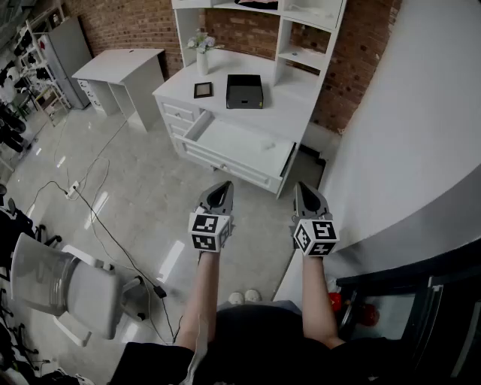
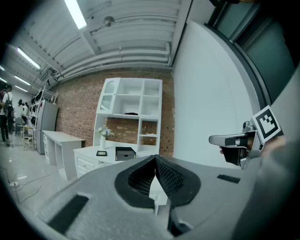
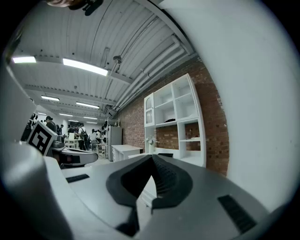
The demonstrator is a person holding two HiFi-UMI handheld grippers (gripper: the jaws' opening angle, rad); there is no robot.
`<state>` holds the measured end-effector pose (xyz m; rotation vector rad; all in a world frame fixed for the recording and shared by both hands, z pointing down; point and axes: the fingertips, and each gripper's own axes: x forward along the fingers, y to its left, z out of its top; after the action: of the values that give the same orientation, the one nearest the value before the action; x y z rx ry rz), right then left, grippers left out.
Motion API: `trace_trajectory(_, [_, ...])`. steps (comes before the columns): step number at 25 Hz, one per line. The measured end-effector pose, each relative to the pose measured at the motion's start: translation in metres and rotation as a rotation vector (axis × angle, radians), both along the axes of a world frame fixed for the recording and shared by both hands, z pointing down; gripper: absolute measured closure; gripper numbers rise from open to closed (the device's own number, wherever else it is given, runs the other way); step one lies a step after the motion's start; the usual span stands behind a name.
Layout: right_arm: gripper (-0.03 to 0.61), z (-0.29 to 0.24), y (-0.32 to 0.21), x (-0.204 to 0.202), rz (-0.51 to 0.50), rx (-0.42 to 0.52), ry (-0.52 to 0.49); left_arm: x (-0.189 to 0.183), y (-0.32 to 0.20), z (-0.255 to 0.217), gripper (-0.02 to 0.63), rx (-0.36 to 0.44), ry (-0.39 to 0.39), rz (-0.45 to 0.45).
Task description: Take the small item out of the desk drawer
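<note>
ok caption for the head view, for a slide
Shut, empty left claw and right claw held before a white desk with its drawer open

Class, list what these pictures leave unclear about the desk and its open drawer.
- Contents of the drawer: head view, too small to identify.
- Its inside: gripper views, hidden behind left gripper and right gripper.
- The top shelf: head view, cut by upper edge.
- Image in picture frame: head view, too small.
</note>
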<state>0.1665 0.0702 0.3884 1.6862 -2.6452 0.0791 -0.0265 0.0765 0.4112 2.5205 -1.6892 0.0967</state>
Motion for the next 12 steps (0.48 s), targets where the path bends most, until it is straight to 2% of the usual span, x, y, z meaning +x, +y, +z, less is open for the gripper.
trace_trajectory(12, [0.581,0.0042,0.0041,-0.006,0.005,-0.01,-0.016,-0.0026,0.0024,0.0072,0.604,-0.014,-0.004,0.016])
